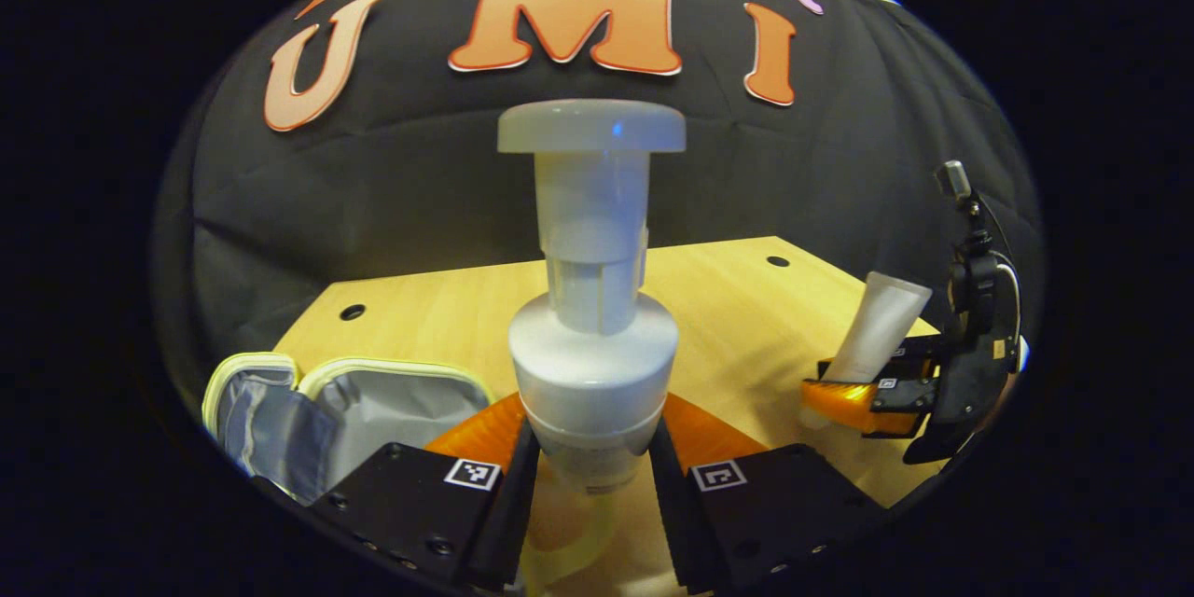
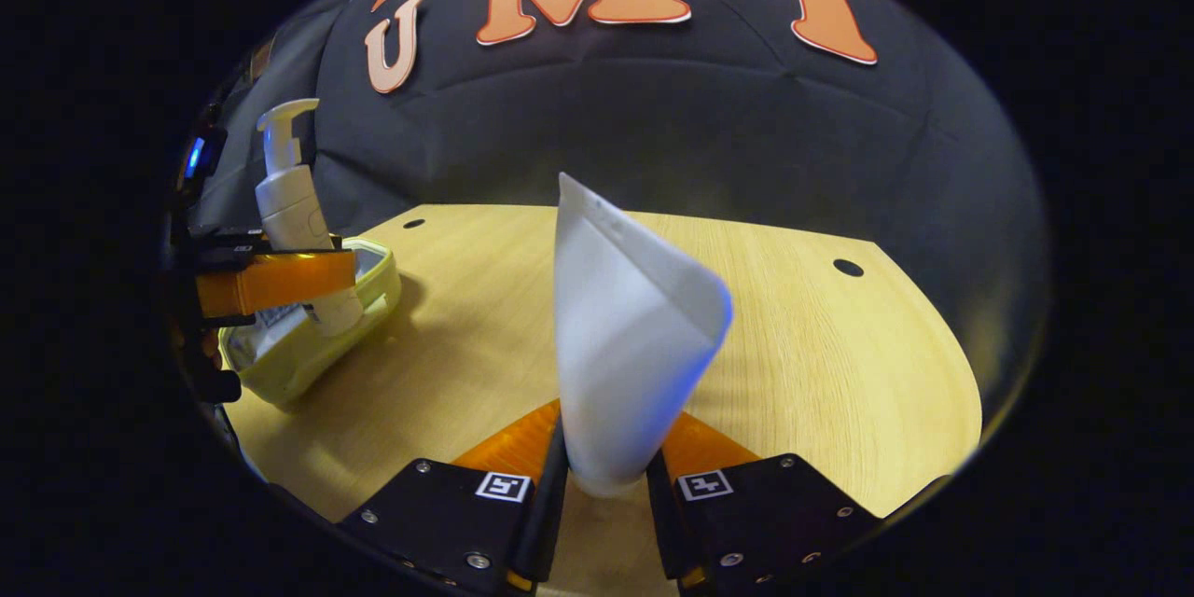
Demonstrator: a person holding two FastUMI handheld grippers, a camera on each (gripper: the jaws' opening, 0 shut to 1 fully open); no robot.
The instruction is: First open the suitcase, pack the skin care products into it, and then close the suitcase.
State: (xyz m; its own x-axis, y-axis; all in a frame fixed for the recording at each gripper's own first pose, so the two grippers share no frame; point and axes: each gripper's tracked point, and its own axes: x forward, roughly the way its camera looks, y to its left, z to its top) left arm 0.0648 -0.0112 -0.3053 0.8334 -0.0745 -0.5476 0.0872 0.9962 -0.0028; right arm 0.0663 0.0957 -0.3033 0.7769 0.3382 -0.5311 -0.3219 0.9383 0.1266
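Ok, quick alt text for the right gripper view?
The right tongs grip an upright white tube above the wooden table. Far left, the left tongs hold a pump bottle over the open yellow-green suitcase.

I log a white pump bottle (image 1: 593, 317) with a paler cap; a white tube (image 2: 627, 345), bluish in shadow; the suitcase (image 2: 312, 336) pale yellow-green outside, its lining (image 1: 373, 410) silver-grey; the bench (image 2: 821, 364) light wood grain with dark round holes.

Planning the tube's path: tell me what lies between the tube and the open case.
In the right gripper view, only bare wooden table lies between the tube and the open case.
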